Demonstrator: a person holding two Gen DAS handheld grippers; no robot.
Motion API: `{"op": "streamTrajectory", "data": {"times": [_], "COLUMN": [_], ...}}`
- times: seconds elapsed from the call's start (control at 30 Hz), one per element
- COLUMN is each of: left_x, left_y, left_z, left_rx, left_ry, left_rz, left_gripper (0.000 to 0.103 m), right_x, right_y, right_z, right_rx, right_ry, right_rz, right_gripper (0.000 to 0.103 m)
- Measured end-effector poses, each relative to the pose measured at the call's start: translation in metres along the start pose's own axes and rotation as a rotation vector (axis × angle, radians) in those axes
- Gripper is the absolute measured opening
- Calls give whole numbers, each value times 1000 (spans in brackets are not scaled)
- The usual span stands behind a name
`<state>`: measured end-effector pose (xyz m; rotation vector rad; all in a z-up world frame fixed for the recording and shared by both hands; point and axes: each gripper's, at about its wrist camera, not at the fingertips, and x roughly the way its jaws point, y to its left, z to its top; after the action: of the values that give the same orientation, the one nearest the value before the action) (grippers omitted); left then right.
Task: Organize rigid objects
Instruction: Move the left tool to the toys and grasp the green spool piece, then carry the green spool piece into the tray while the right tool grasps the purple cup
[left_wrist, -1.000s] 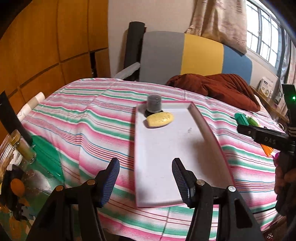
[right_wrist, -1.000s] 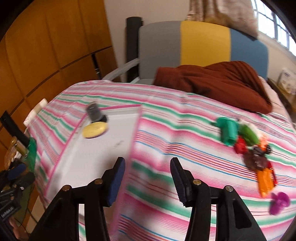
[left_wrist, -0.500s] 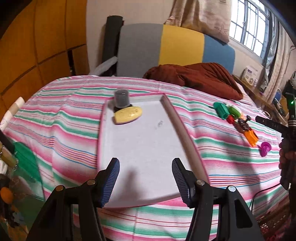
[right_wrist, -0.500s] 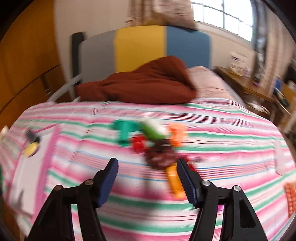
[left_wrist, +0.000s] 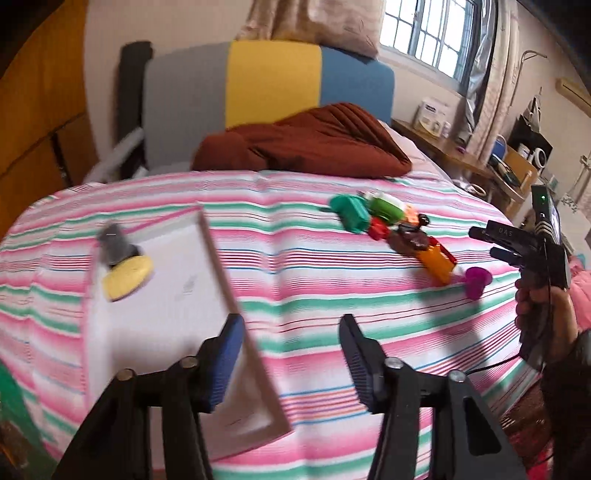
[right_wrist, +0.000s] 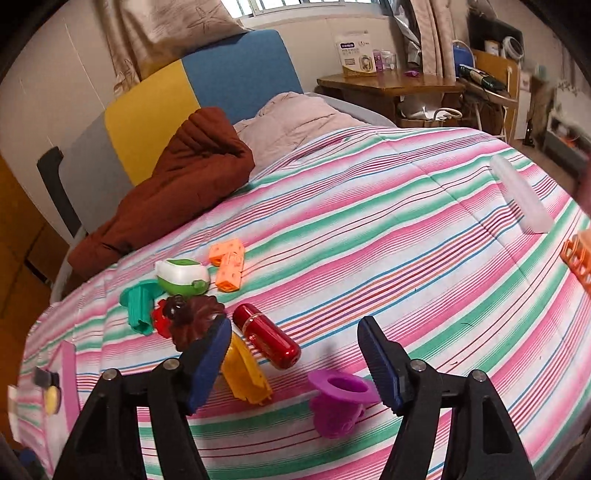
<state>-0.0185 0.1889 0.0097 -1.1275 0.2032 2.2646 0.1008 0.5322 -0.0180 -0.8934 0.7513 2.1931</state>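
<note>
A white tray (left_wrist: 218, 266) lies on the striped bed at the left, holding a yellow oval piece (left_wrist: 127, 277) and a grey cylinder (left_wrist: 114, 243). A cluster of small toys lies at the right: a teal piece (right_wrist: 140, 306), a green-white one (right_wrist: 183, 277), an orange block (right_wrist: 229, 264), a brown fluted mould (right_wrist: 195, 321), a red capsule (right_wrist: 271, 341), a yellow piece (right_wrist: 245, 374) and a purple cup (right_wrist: 338, 400). My left gripper (left_wrist: 291, 354) is open and empty over the tray's near right edge. My right gripper (right_wrist: 293, 362) is open and empty, just above the purple cup and red capsule.
A brown blanket (left_wrist: 306, 144) lies at the headboard. A clear plastic box (right_wrist: 521, 195) and an orange item (right_wrist: 576, 254) lie at the bed's right side. A wooden side table (right_wrist: 388, 85) stands beyond the bed.
Both views have swung right. My left gripper moved from over the tray toward its right edge. My right gripper moved across to the toy cluster and came close above the purple cup.
</note>
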Motion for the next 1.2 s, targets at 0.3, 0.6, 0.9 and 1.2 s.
{"op": "streamTrajectory", "data": {"times": [0.3,0.6,0.9,1.2], "left_x": [83,169,228,220], "left_y": [-32,-60,-77,-62], "left_z": [58,114,140,113], "left_rx": [-67,-132,-101,-60], "left_ry": [107,184,207,142], "left_rz": [-107,-170,-108,-43], "left_gripper": [48,48,48,31], "right_x": [-5,-9,-5,-10], "right_y": [12,5,-3,-21], "right_z": [0,5,7,11], "right_rx": [-39,1,54,121], "right_ry": [-20,-38,-6,-42], "right_rz": [34,38,89,63], "right_gripper": [72,72,72,72]}}
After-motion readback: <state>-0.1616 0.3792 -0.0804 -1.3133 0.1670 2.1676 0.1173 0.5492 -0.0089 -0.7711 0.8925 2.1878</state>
